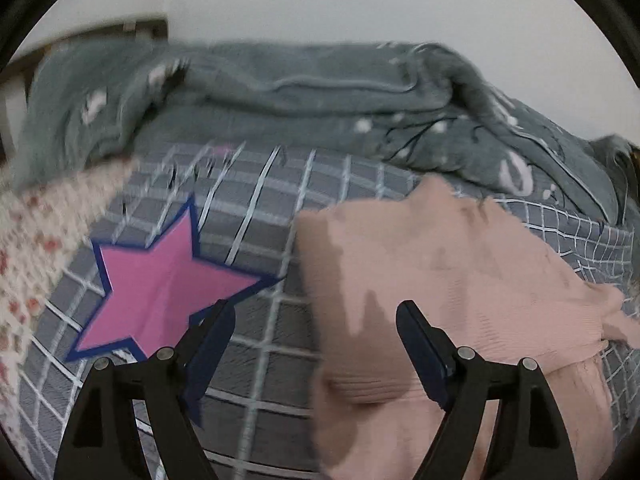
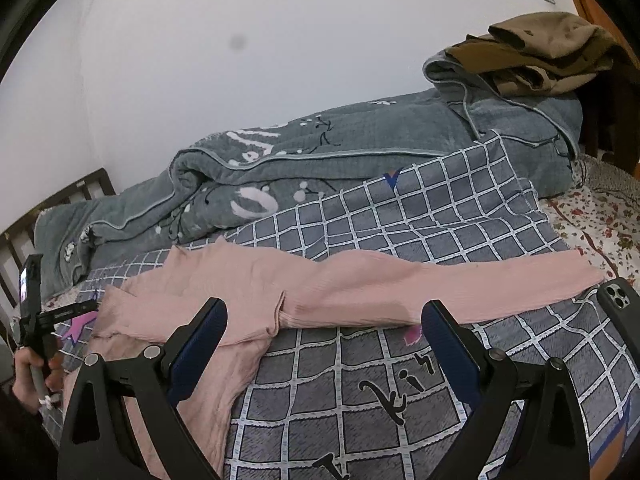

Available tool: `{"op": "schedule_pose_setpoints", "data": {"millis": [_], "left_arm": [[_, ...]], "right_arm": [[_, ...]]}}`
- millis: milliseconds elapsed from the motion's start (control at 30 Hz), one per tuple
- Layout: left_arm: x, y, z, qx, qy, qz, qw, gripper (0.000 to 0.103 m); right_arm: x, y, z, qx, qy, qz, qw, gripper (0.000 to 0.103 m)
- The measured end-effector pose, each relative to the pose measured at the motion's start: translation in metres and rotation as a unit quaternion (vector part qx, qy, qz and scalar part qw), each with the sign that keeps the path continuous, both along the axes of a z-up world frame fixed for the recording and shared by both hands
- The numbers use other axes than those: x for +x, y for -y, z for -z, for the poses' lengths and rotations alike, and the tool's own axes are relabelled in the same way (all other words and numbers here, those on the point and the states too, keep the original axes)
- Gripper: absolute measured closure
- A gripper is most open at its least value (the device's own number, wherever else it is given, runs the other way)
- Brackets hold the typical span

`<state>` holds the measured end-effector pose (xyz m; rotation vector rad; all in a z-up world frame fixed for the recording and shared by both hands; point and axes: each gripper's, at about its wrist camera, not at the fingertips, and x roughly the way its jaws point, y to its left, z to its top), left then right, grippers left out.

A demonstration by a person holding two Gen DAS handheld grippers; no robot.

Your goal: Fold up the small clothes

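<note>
The right tongs (image 2: 322, 322) sit nearest the lens, spread wide and pinching nothing, poised just above the pink top (image 2: 256, 280). That garment, the thing to be folded, lies on the grey checked sheet (image 2: 400, 216) of the bed, its body bunched toward the near-left edge and one long sleeve (image 2: 460, 280) stretched flat out to the right of the body. The left tongs (image 1: 316, 320) are likewise spread and empty, hovering over the garment's ribbed left edge, with a pink star print (image 1: 160, 280) on the sheet just to the left of the top.

The step in hand looks like the first fold, not yet begun: the outstretched sleeve needs bringing across the body. To do it well, I would judge that the right tongs should close on the sleeve near its cuff, taking only the knit and not the sheet beneath, then lift low and carry it leftward so it lies flat along the body. The left tongs could pin the body near the shoulder so the thin fabric does not drag. The wrinkled lower body wants smoothing first, or the creases will be folded in.

Beyond the top lies a rumpled grey-green blanket (image 2: 320, 152), with brown clothes (image 2: 540, 56) piled on its far right end. A phone (image 2: 620, 312) lies just past the sleeve's cuff.

Black hand-drawn lettering on the sheet, nearer than the sleeve, seems to read "ki"; the rest is cut off. White script on the blanket is not legible.
</note>
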<state>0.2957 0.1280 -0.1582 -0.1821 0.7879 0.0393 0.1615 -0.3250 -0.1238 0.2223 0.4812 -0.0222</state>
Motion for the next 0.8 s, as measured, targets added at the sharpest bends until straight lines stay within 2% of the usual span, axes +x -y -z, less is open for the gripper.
{"op": "schedule_pose_setpoints", "data": {"millis": [100,167,200,233,267,300,333,400,467,500,567,633,767,800], "left_arm": [[0.012,-0.014,0.015,-0.071,-0.021,0.01,0.9972,0.023],[0.023,-0.011,0.023,-0.087,-0.031,0.019,0.9955,0.029],[0.027,-0.007,0.024,-0.082,-0.031,0.024,0.9959,0.042],[0.03,0.0,0.023,-0.071,-0.029,0.03,0.9966,0.07],[0.03,0.008,0.023,-0.058,-0.027,0.046,0.9969,0.088],[0.029,0.009,0.019,-0.049,-0.018,0.047,0.9975,0.089],[0.024,0.008,0.015,-0.04,0.001,0.032,0.9987,0.09],[0.016,0.003,0.009,0.004,0.026,-0.005,0.9996,0.09],[0.017,0.001,0.015,0.028,0.015,-0.023,0.9992,0.089],[0.02,0.0,0.021,0.031,0.002,-0.026,0.9992,0.084],[0.021,0.0,0.023,0.041,0.001,-0.039,0.9984,0.074],[0.019,0.002,0.025,0.061,0.002,-0.052,0.9968,0.054],[0.02,0.008,0.025,0.09,-0.002,-0.06,0.9941,0.045],[0.021,0.01,0.025,0.095,-0.003,-0.061,0.9936,0.043]], "right_arm": [[0.005,-0.002,0.004,-0.004,-0.009,0.002,1.0,0.006],[0.008,-0.003,0.008,-0.008,-0.017,0.006,1.0,0.006],[0.009,-0.003,0.01,-0.009,-0.021,0.007,1.0,0.006],[0.011,-0.003,0.011,-0.01,-0.024,0.007,1.0,0.006],[0.012,-0.003,0.012,-0.011,-0.027,0.008,1.0,0.006],[0.012,-0.003,0.013,-0.012,-0.029,0.008,0.999,0.006],[0.012,-0.004,0.013,-0.013,-0.03,0.008,0.999,0.006],[0.01,-0.004,0.012,-0.016,-0.027,0.009,0.999,0.006],[0.009,-0.003,0.009,-0.017,-0.024,0.009,1.0,0.006],[0.007,-0.003,0.008,-0.017,-0.021,0.008,1.0,0.006],[0.006,-0.003,0.006,-0.019,-0.018,0.009,1.0,0.006],[0.003,-0.003,0.003,-0.024,-0.019,0.016,0.999,0.006],[-0.004,0.004,-0.006,-0.04,-0.02,0.032,0.999,0.007],[-0.007,0.009,-0.01,-0.045,-0.017,0.036,0.998,0.011]]}}
